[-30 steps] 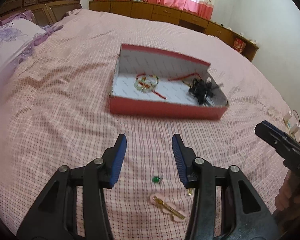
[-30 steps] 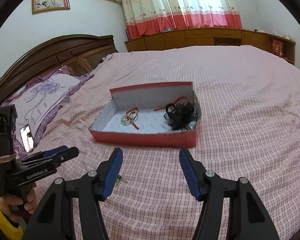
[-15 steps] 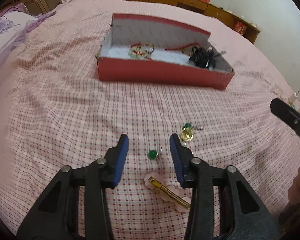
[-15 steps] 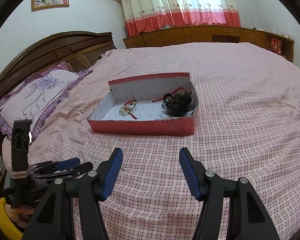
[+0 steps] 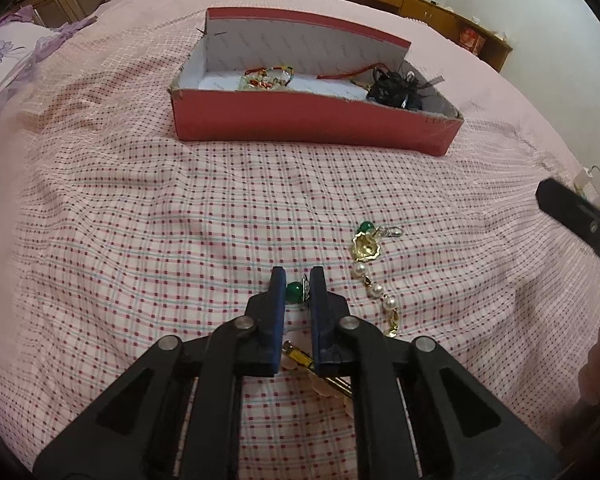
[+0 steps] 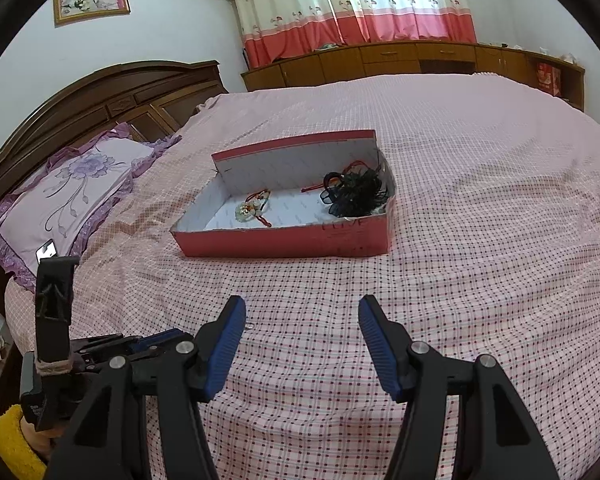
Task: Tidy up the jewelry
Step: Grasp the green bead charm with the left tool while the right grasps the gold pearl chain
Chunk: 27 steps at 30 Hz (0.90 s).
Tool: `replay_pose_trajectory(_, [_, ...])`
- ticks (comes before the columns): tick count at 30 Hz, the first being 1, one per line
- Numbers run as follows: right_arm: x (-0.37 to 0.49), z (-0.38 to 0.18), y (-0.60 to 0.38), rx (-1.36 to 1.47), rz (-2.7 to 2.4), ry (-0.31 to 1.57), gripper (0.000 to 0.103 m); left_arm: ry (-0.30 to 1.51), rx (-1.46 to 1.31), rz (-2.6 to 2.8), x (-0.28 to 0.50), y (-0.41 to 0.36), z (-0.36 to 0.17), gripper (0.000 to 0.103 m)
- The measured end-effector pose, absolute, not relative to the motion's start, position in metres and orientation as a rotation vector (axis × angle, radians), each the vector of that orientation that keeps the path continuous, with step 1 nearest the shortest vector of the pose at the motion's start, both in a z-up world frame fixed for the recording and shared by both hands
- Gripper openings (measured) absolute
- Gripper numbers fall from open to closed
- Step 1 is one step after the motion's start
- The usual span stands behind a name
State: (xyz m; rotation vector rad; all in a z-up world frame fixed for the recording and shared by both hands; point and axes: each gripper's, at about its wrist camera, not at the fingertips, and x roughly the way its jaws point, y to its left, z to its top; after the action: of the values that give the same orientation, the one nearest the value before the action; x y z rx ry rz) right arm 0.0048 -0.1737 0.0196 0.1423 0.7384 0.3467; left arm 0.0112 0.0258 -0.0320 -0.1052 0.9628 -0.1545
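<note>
Pink checked bedspread fills my view, near to far. Closest, my left tool has its two blue jaws pressed onto one green bead earring, pinching it right at the cloth. Under that tool I see one gold clip on a pale pink flower piece, partly hidden. Just to the side lies one pearl and gold bracelet, untouched. My right tool hangs spread wide over bare bedspread, gripping nothing. Further on, well apart from both tools, sits one red box with white lining; inside I count one red-cord charm and one black hair bow. Beyond that: one purple floral pillow, one dark wooden headboard, low wooden cabinets and red-and-cream curtains
</note>
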Motion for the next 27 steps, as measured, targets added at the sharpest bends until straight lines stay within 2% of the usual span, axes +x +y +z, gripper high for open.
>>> replay_pose_trajectory(12, [0.001,0.011,-0.139,0.112,0.413,0.786,0.062,0.843,-0.132,-0.104,0.0,0.057,0.011,0.003])
replay_pose_trajectory(27, [0.004,-0.023,-0.074,0.028,0.525,0.895,0.055,0.827,-0.193,-0.077,0.001,0.081,0.008,0.003])
